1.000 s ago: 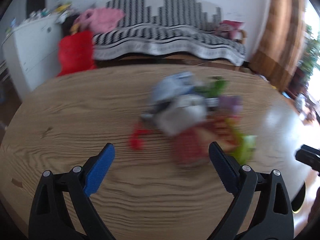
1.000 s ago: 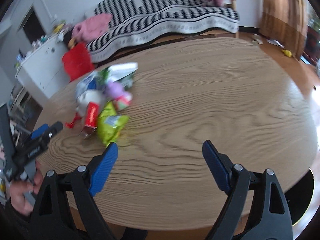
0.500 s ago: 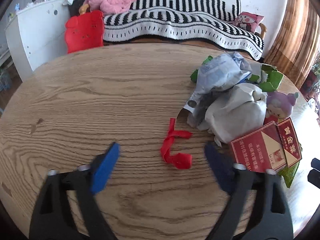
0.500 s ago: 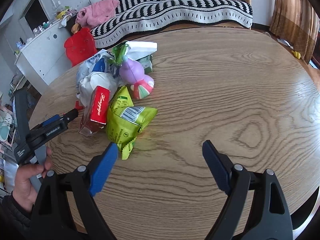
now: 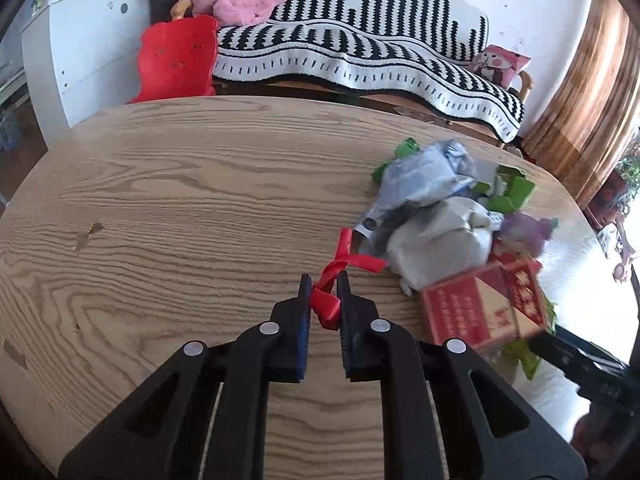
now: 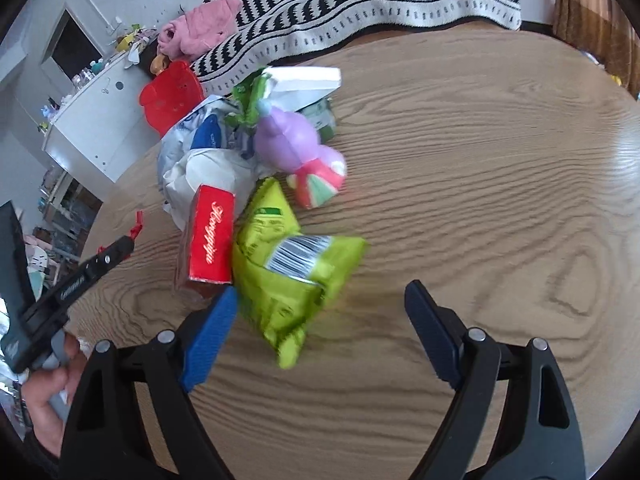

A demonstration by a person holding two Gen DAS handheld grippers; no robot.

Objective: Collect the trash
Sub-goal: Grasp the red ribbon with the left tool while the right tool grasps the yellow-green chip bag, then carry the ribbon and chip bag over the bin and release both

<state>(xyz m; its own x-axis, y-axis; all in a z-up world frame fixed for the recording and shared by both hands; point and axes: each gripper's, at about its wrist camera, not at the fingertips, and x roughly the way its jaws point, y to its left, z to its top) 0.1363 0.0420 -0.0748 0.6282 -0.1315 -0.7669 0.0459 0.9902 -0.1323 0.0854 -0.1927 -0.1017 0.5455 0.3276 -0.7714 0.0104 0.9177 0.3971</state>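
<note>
A pile of trash lies on the round wooden table point(image 5: 160, 208): a crumpled white bag point(image 5: 436, 240), a red carton point(image 5: 480, 308), a green snack bag point(image 6: 292, 276), a purple toy point(image 6: 288, 144). My left gripper point(image 5: 323, 284) is shut on a red ribbon point(image 5: 326, 304) at the pile's left edge. It shows at far left in the right wrist view point(image 6: 120, 250). My right gripper point(image 6: 320, 304) is open, its jaws either side of the green snack bag's near end.
A sofa with a black-and-white striped blanket point(image 5: 360, 56) stands behind the table. A red chair back point(image 5: 176, 64) and a white cabinet point(image 5: 88, 60) are at the back left. A white-and-green box point(image 6: 308, 84) lies at the pile's far side.
My left gripper moved forward and closed on the red ribbon. My right gripper moved closer to the green snack bag and stays open.
</note>
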